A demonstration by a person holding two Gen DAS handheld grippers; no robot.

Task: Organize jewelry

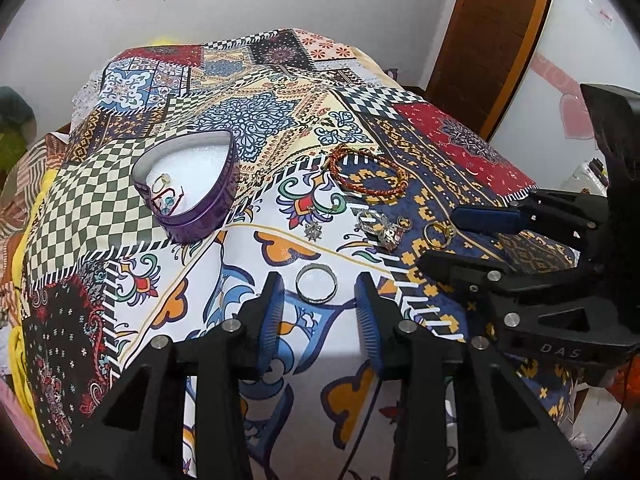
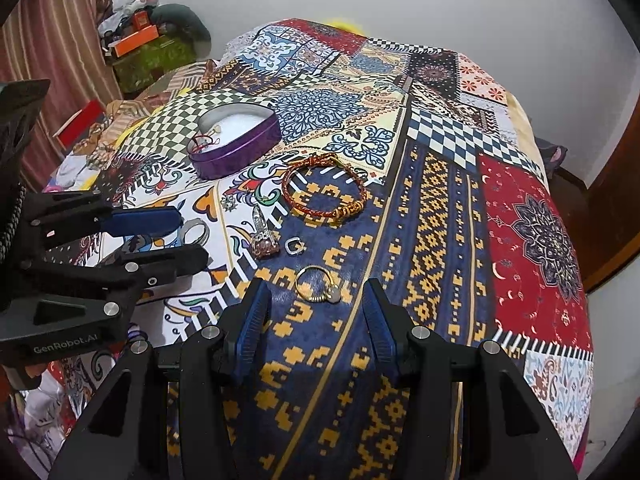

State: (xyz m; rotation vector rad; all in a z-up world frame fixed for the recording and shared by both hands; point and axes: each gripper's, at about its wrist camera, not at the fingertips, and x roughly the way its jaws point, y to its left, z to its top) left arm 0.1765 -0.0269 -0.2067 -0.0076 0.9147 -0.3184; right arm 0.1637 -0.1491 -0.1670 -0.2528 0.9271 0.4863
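Jewelry lies scattered across the patchwork bedspread [image 2: 436, 208], and the purple heart-shaped tin [image 1: 192, 184] sits open on the checkered patch with a ring and some red cord already inside on its white lining. In front of the tin's tip, the red-and-gold braided bracelet [image 2: 324, 188] lies flat in a loop on the blue-and-yellow panel. Nearer in, a small silver star pendant [image 1: 312, 231] rests on the white floral patch, and beside it a silver piece with a reddish stone [image 2: 262, 236] sits just next to a tiny squarish silver ring [image 2: 294, 247]. Now the left gripper [image 1: 318, 300], jaws spread wide, is lined up right over a silver band ring [image 1: 317, 282], which lies flat on the cloth between the two blue pads without touching either. Over on the other side, the right gripper [image 2: 316, 304] mirrors it, jaws spread apart, framing a gold ring [image 2: 318, 285] with a pale stone that rests on the dark blue patch, again clear of both pads. Each gripper shows up side-on in the other's view, hovering low above the bedspread. Behind it all, a wooden door [image 1: 492, 36] stands against the pale wall, and striped curtains [image 2: 60, 40] hang on the far side.
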